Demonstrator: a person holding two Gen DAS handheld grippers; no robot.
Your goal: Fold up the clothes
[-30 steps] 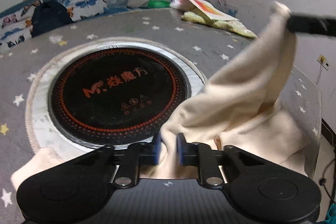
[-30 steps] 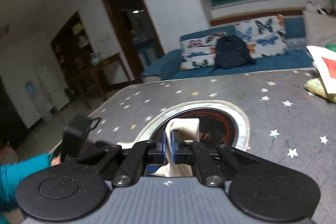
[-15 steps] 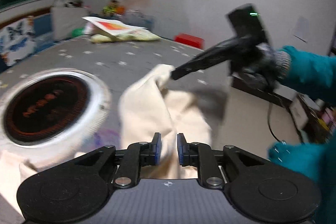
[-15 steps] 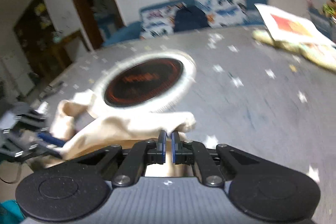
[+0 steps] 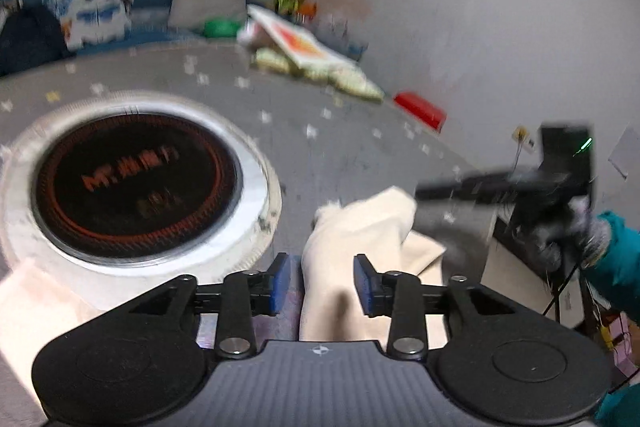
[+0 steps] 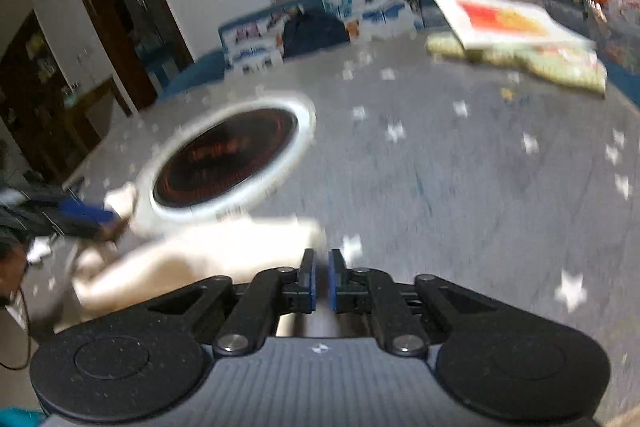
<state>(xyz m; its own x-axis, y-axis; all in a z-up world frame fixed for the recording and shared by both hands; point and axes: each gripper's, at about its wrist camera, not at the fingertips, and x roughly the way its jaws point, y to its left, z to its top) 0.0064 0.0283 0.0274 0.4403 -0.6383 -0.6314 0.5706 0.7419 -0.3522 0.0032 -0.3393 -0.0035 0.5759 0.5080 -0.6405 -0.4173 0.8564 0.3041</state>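
A cream garment [image 5: 360, 239] lies on the grey star-patterned table near its front edge, beside the round black hotplate [image 5: 136, 179]. My left gripper [image 5: 322, 283] is open, with a fold of the garment lying loose between its blue pads. My right gripper [image 6: 321, 277] has its pads almost together, and the garment [image 6: 208, 259] lies just left of them; whether cloth is pinched there is blurred. In the left wrist view the right gripper [image 5: 460, 189] reaches to the garment's far corner. In the right wrist view the left gripper [image 6: 86, 217] sits at the garment's left end.
The hotplate [image 6: 224, 159] has a silver rim set into the table. A stack of printed cushions and a board [image 6: 516, 39] lies at the table's far side, with a red box [image 5: 420, 109] near the edge. A sofa with butterfly pillows [image 6: 360, 3] stands behind.
My left gripper has opened and let go of the garment. The garment has come down from hanging in the air to lying on the table. Both cameras are moving fast.
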